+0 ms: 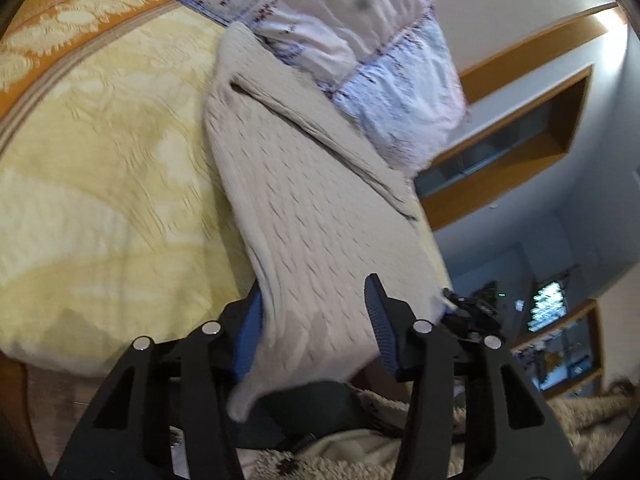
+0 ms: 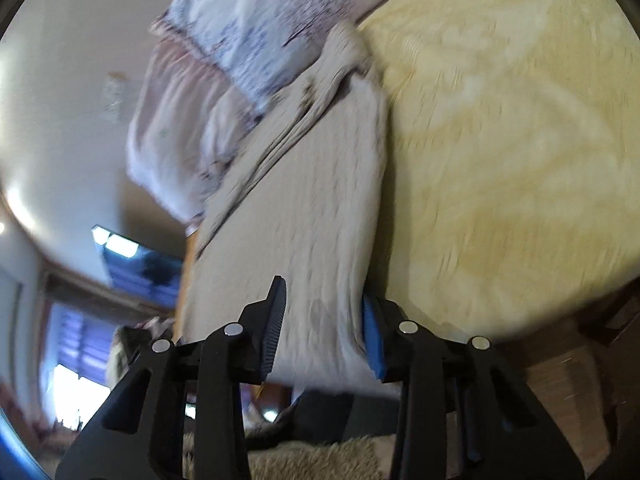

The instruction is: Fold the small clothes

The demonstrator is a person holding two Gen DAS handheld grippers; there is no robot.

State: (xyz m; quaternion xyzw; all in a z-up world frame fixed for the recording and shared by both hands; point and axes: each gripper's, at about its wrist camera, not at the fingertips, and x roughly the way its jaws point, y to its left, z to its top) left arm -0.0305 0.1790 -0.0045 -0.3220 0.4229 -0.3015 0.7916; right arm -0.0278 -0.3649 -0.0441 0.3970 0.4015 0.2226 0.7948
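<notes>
Both claws, left gripper [image 1: 316, 324] and right gripper [image 2: 324, 328], look clenched on my beige knit garment [image 1: 304, 184], pads partly hidden; it hangs stretched off the yellow bedspread [image 1: 100, 168], no fold laid.

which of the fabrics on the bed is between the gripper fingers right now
The beige knit garment; it runs between both grippers' fingers, unlike the pink-and-blue patterned cloth lying farther back.

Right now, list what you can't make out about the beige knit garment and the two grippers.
- Beige knit garment: its far end lies under the pink-and-blue patterned cloth in the left wrist view.
- Left gripper: the garment covers one pad, so a firm grip is unclear.
- Right gripper: motion blur in the right wrist view hides whether the pads press.
- Garment type: cut off by folds.
</notes>
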